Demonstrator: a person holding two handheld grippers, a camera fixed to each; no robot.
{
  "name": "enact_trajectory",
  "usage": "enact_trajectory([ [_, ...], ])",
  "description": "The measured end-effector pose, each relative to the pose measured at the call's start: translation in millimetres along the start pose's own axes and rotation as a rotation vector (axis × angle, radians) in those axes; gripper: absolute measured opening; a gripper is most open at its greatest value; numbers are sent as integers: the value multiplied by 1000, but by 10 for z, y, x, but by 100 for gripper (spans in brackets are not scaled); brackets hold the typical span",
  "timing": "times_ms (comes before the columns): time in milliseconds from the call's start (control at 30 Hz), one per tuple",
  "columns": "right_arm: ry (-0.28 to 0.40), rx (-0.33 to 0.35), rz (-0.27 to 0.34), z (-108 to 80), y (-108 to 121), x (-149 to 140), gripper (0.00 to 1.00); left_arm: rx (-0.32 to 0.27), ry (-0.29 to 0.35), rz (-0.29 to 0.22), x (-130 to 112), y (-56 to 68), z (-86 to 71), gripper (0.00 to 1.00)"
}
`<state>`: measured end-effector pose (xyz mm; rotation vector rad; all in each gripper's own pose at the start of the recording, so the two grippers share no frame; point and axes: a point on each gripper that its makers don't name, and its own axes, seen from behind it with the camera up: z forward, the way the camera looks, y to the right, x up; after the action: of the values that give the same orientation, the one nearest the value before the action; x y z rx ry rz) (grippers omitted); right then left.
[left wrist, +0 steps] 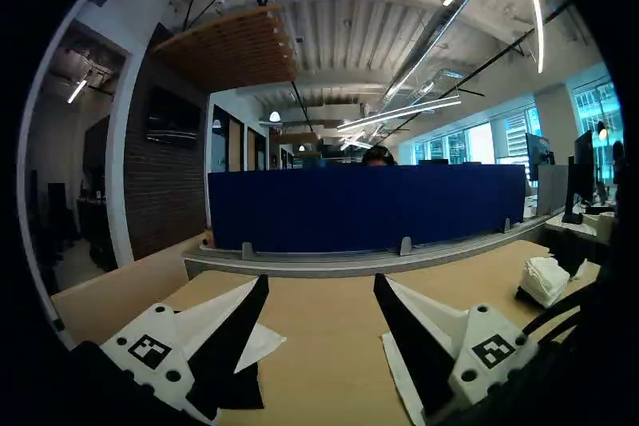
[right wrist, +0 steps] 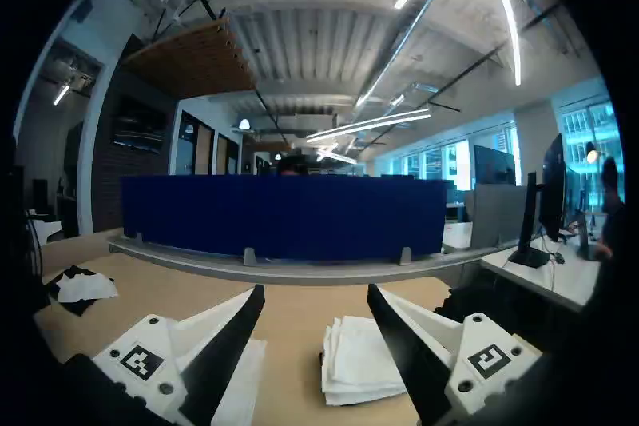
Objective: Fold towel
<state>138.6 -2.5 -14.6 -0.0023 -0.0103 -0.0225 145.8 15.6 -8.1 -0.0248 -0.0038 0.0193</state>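
In the left gripper view, the left gripper (left wrist: 319, 278) is held over the wooden table (left wrist: 335, 346) with its fingers well apart and nothing clamped between them. White towel cloth (left wrist: 259, 344) is seen beneath each finger, with bare wood between. A bunched white towel (left wrist: 545, 278) lies off to the right, well apart from the gripper. In the right gripper view, the right gripper (right wrist: 315, 288) is likewise spread wide and empty. A folded towel stack (right wrist: 351, 358) lies between its fingers, partly hidden by the right one. A blue divider (right wrist: 279, 218) is seen beyond.
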Motion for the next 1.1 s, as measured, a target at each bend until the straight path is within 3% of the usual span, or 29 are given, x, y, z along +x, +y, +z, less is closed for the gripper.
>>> enact_trajectory([
  [200, -48, 37, 16, -7, -66, -10, 100, -38, -38, 15, 5, 138, 1, 98],
  [400, -139, 115, 6, -27, -195, -69, 100, -98, -102, 68, -2, 266, -20, 98],
  [833, -372, 382, -149, -346, -661, -383, 100, -386, -306, 208, -333, 819, -263, 98],
  [1100, -480, 499, -220, -531, -853, -629, 100, -506, -407, 232, -610, 1078, -454, 98],
])
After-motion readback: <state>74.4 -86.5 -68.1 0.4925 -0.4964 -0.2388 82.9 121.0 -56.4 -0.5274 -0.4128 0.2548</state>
